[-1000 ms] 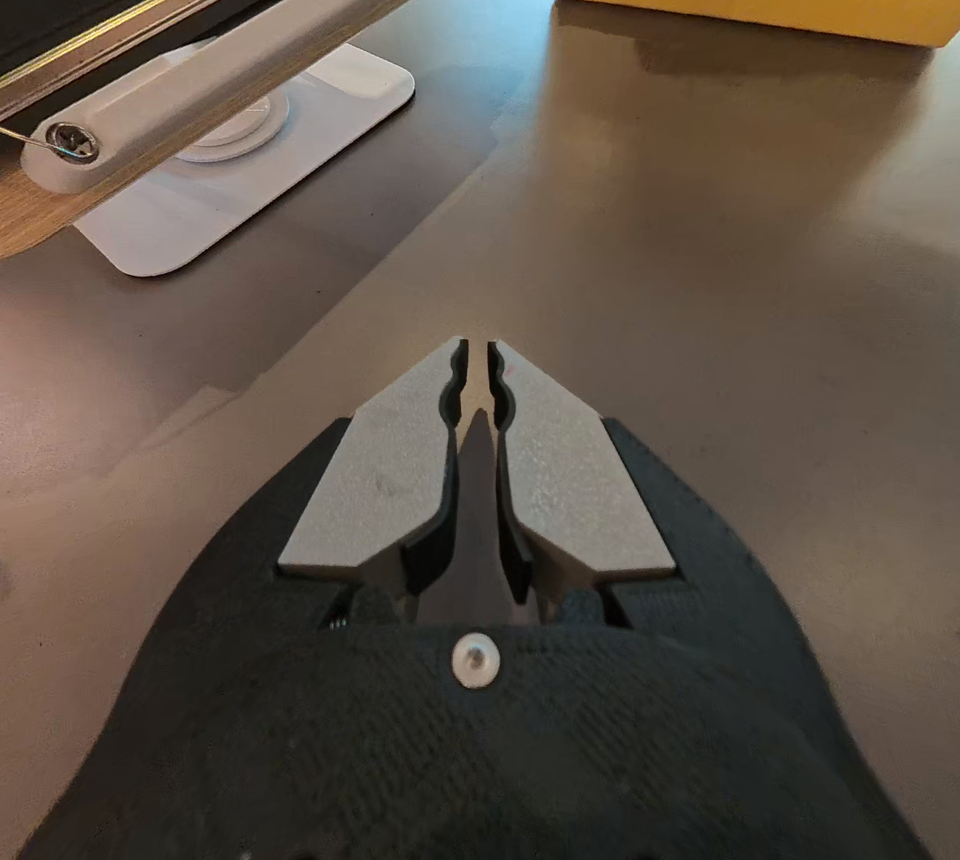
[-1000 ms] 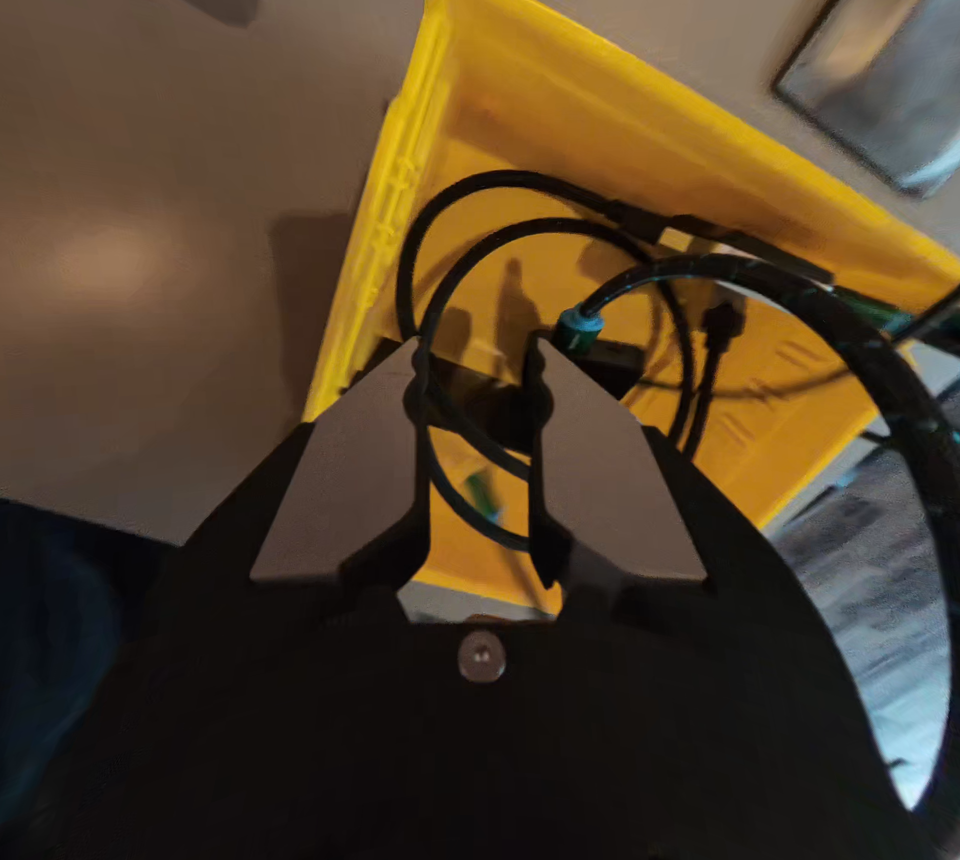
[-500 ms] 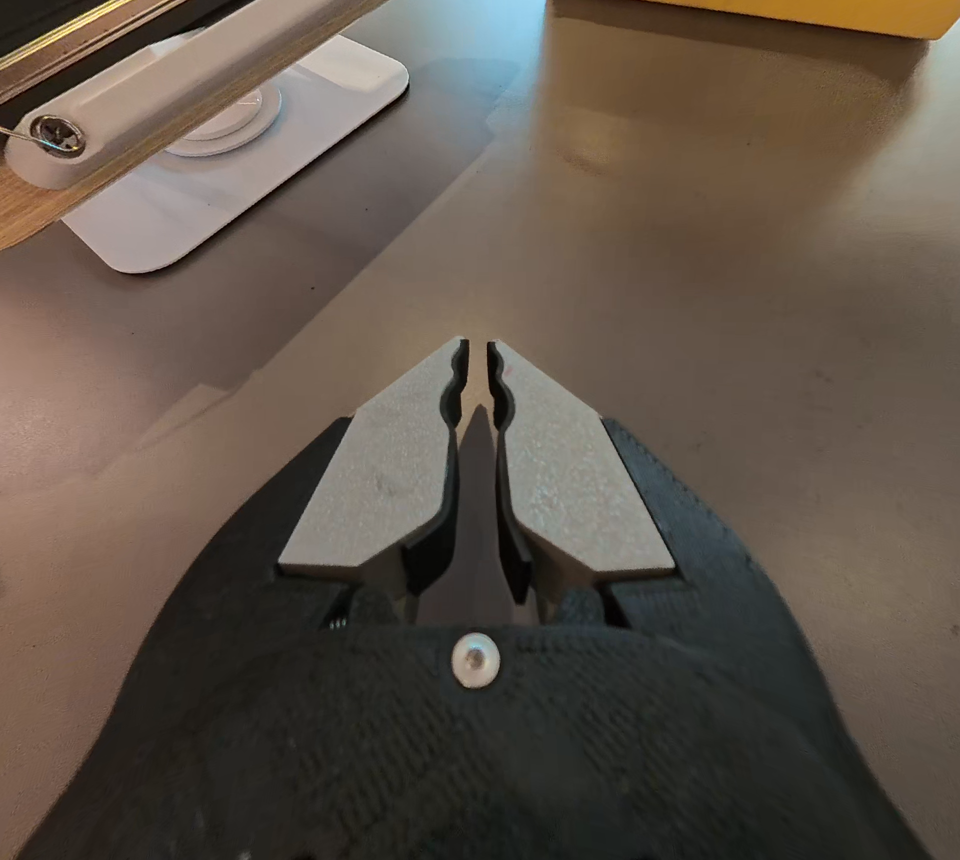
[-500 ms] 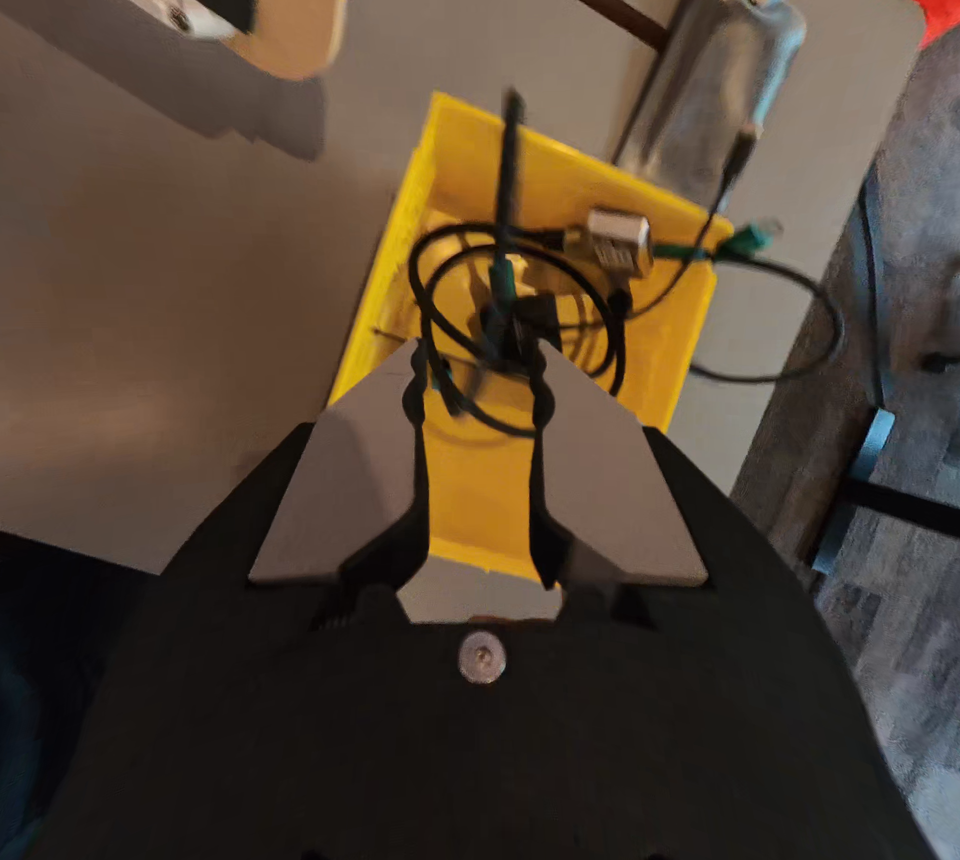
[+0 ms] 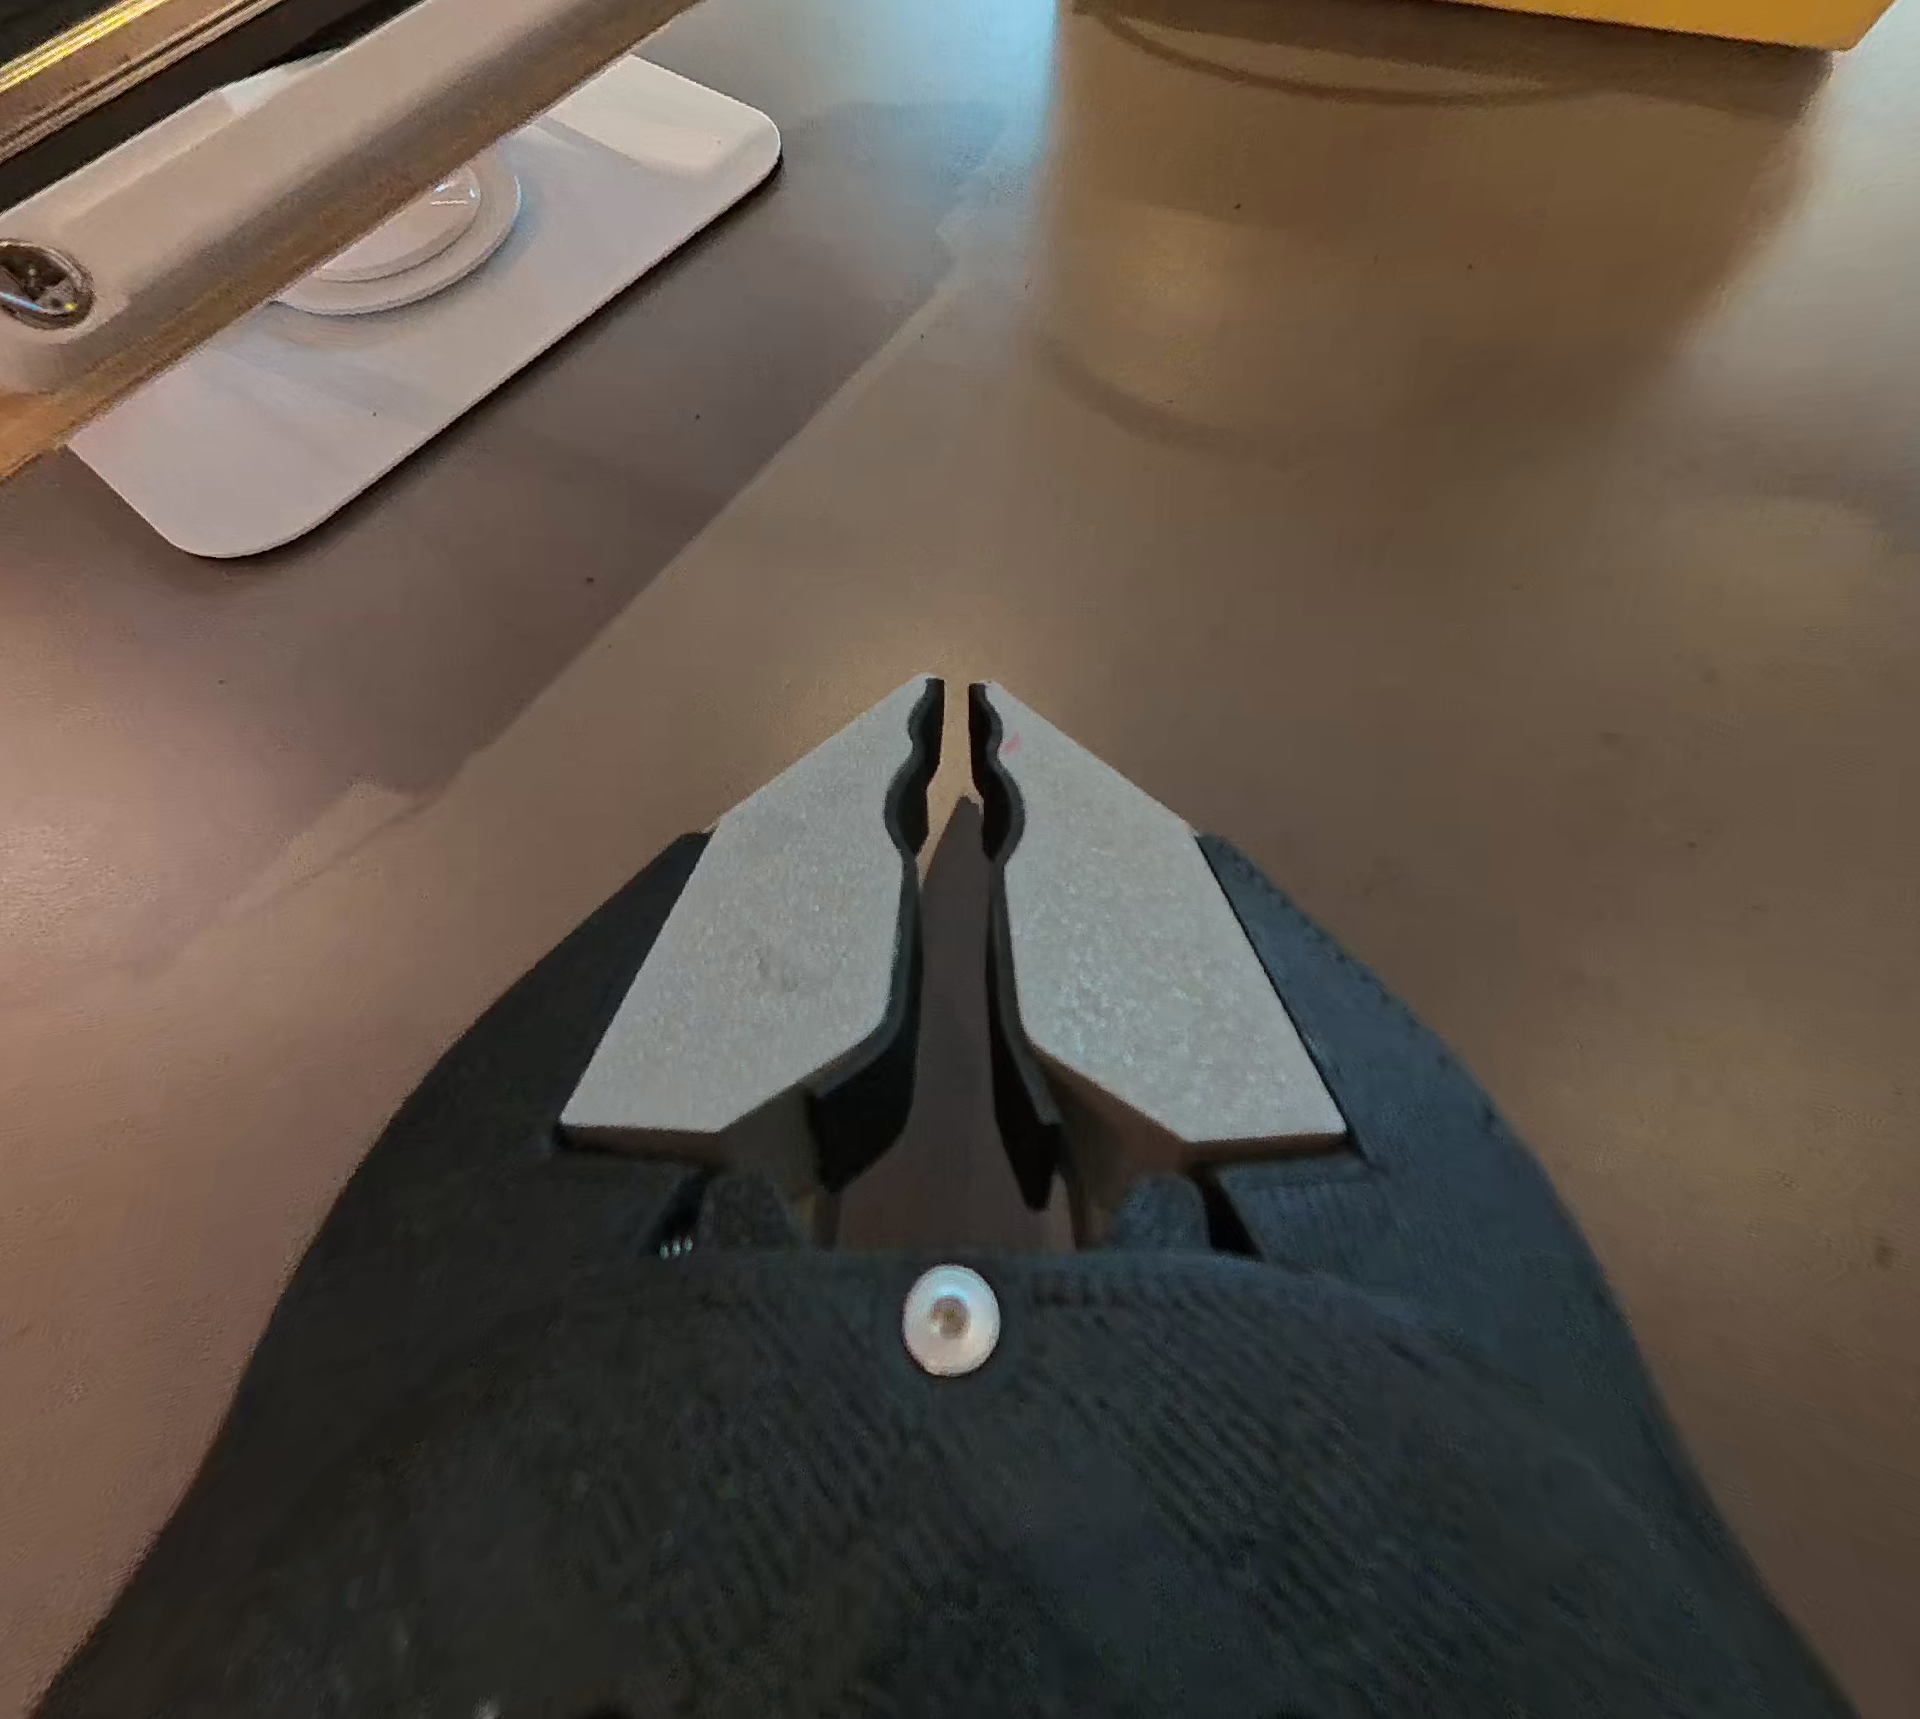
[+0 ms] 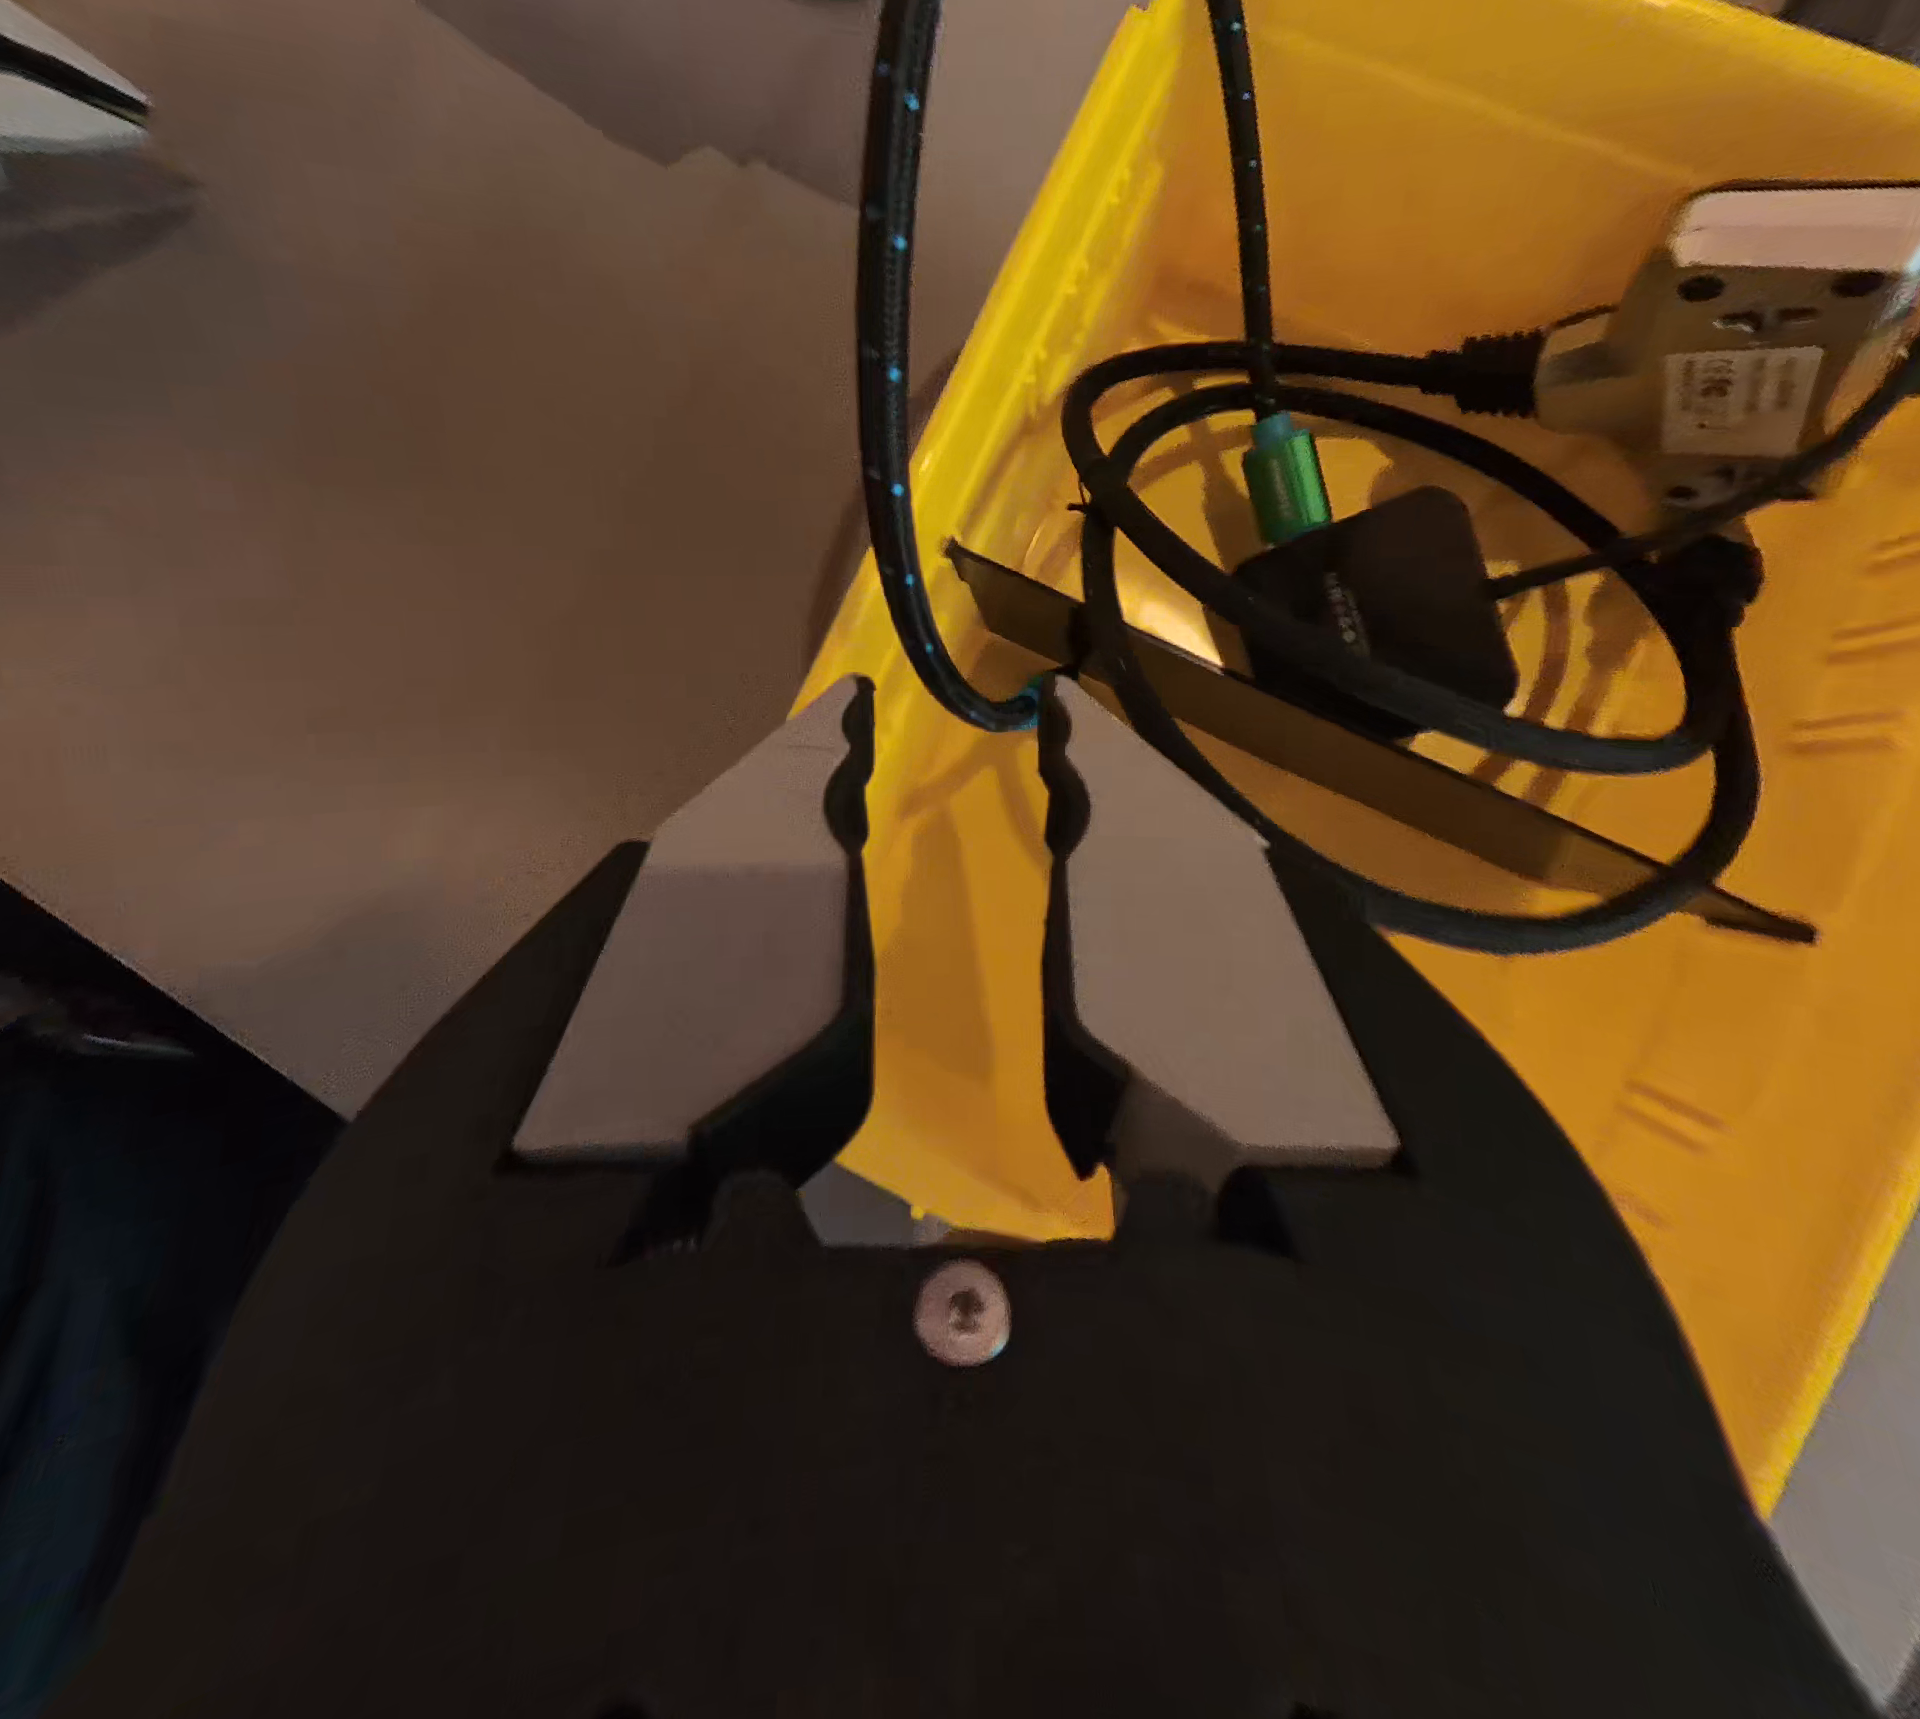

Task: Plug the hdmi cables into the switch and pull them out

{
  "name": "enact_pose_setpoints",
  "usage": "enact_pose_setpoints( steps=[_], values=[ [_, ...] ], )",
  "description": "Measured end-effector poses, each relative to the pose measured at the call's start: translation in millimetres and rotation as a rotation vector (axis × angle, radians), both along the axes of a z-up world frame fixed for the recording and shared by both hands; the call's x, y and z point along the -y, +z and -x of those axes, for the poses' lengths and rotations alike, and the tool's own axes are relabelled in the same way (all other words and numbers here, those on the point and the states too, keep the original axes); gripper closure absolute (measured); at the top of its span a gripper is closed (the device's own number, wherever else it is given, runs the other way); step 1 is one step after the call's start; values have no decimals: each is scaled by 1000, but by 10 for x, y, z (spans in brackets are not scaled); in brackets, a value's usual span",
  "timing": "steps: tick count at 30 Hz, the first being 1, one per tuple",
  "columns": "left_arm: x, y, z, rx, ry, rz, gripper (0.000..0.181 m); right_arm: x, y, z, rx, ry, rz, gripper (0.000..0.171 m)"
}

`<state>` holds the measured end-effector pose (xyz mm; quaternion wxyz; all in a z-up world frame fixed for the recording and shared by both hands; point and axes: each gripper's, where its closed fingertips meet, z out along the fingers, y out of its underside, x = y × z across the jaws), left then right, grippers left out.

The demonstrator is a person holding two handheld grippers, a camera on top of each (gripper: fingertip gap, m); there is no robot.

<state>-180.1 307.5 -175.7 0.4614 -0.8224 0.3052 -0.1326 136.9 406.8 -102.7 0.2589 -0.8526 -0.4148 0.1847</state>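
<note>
The left gripper (image 5: 954,695) lies low and level, its fingers nearly touching. The right gripper (image 6: 956,701) tilts downward, its fingers parted.

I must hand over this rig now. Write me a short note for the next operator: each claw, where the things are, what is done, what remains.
Left claw: nearly shut, holds nothing, low over the brown table, near a white stand base.
Right claw: open, empty, above the yellow bin; the braided cable loops down beside its fingertips, not gripped.
In the bin: black switch with the green plug seemingly in it, a coiled black cable, a grey adapter.
Done: one cable appears plugged.
Left: cannot tell how many remain; the plugged cable is not pulled out.
</note>
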Motion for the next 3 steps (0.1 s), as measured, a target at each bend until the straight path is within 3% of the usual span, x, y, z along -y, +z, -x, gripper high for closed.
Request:
enact_pose_setpoints(
  steps=[3],
  values=[
    [-1, 21, 7, 25, 1, 2, 179, 71, 9, 178, -53, 63, 50, 140]
  ],
)
